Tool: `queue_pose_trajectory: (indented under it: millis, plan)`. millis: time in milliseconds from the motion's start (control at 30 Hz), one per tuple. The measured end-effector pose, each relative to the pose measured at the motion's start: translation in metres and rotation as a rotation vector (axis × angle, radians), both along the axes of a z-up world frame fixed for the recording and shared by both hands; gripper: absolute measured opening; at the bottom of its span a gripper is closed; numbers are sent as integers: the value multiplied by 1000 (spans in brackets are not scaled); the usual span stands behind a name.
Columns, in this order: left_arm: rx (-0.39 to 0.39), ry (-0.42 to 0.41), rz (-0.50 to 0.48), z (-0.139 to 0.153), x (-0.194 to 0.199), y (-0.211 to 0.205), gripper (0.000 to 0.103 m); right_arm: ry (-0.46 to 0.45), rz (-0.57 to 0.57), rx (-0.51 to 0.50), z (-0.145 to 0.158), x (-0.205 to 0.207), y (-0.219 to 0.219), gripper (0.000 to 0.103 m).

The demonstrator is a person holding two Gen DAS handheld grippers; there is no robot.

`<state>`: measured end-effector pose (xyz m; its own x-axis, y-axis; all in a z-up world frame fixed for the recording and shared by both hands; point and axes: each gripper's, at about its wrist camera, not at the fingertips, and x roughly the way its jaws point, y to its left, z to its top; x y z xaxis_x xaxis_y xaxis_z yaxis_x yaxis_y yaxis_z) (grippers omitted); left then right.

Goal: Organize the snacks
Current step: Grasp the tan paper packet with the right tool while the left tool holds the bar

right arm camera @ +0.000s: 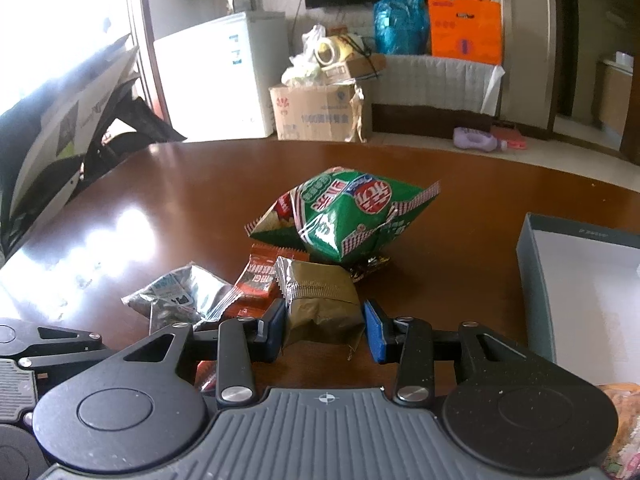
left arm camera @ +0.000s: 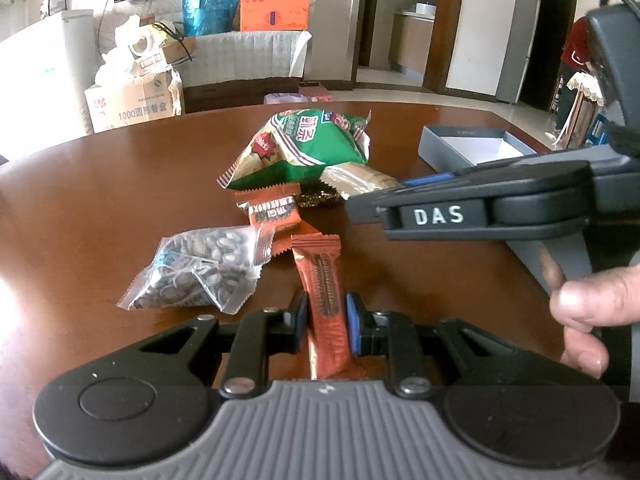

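Note:
My left gripper is shut on a long orange-brown snack bar that points away from me over the brown table. My right gripper is shut on an olive-gold foil packet, its blue pads against the packet's two sides. In the left wrist view the right gripper reaches in from the right, near the snack pile. Behind lie a puffy green chip bag, a small orange packet and a clear bag of seeds.
An open grey box with a white inside stands on the table at the right. A dark gold wrapper peeks out under the green bag. A person's hand grips the right tool. Cardboard boxes and bags stand beyond the table's far edge.

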<state>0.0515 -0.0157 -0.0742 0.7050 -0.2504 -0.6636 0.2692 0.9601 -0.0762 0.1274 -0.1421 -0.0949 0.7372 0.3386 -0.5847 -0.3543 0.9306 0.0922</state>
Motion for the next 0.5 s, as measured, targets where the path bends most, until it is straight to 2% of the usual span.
queue_pose_trajectory:
  millis: [500]
  plan:
    - [0,-36,-15,15,-3,-14,17,-32,-29,49,17,-12,-25,42]
